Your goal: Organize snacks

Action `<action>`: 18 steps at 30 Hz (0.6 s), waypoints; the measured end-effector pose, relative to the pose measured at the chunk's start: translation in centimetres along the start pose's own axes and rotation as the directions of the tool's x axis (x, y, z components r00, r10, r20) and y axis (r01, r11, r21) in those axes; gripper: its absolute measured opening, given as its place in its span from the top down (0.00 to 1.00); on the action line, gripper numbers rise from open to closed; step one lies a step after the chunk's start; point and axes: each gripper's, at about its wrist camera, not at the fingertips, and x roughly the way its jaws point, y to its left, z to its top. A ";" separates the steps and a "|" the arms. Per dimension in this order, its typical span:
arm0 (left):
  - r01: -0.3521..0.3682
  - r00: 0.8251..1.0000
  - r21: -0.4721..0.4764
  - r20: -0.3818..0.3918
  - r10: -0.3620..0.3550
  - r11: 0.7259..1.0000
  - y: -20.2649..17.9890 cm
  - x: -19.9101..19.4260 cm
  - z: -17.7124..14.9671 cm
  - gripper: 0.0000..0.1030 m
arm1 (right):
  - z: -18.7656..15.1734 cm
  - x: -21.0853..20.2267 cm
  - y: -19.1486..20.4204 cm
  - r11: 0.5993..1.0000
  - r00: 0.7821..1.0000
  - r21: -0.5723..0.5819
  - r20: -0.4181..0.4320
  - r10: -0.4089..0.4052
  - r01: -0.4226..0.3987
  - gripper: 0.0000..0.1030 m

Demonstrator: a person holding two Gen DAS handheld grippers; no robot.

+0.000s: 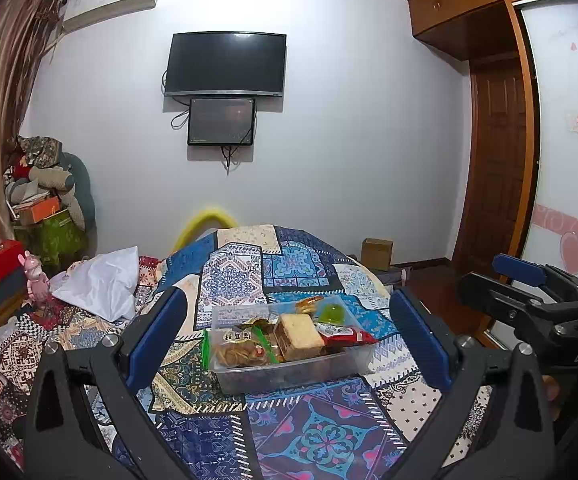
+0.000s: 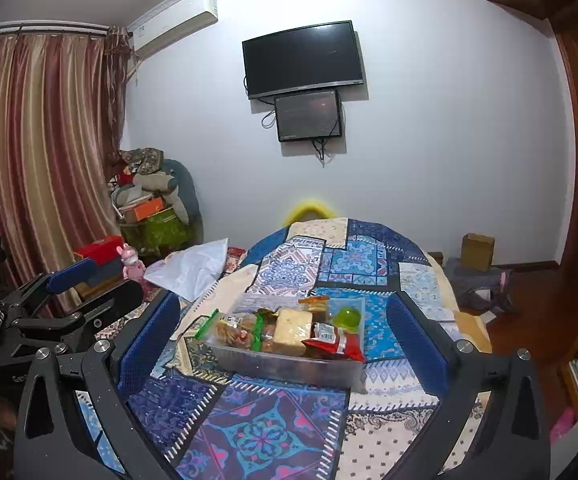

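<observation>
A clear plastic bin (image 1: 341, 370) full of snacks sits on the patchwork cloth; it also shows in the right wrist view (image 2: 289, 366). Inside are a bread slice pack (image 1: 299, 332), a green-trimmed cookie bag (image 1: 237, 350), a red packet (image 1: 347, 336) and a green jelly cup (image 1: 331, 314). My left gripper (image 1: 289, 340) is open and empty, its blue pads wide either side of the bin, held back from it. My right gripper (image 2: 285, 340) is open and empty, likewise framing the bin. Each gripper shows in the other's view, the right one (image 1: 529, 292) and the left one (image 2: 69, 292).
The patchwork-covered table (image 1: 309, 436) drops away at its far and right edges. A white plastic bag (image 1: 101, 280) and a pink toy (image 1: 35, 276) lie to the left. A cardboard box (image 1: 377, 254) stands on the floor beyond. Piled boxes and bedding (image 1: 45, 200) fill the left corner.
</observation>
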 end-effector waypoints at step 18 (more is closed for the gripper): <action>-0.007 1.000 -0.017 -0.021 0.006 1.000 0.3 0.3 -0.2 0.01 | -0.5 0.0 -0.4 1.000 1.000 0.015 -0.013 -0.011 0.011 0.00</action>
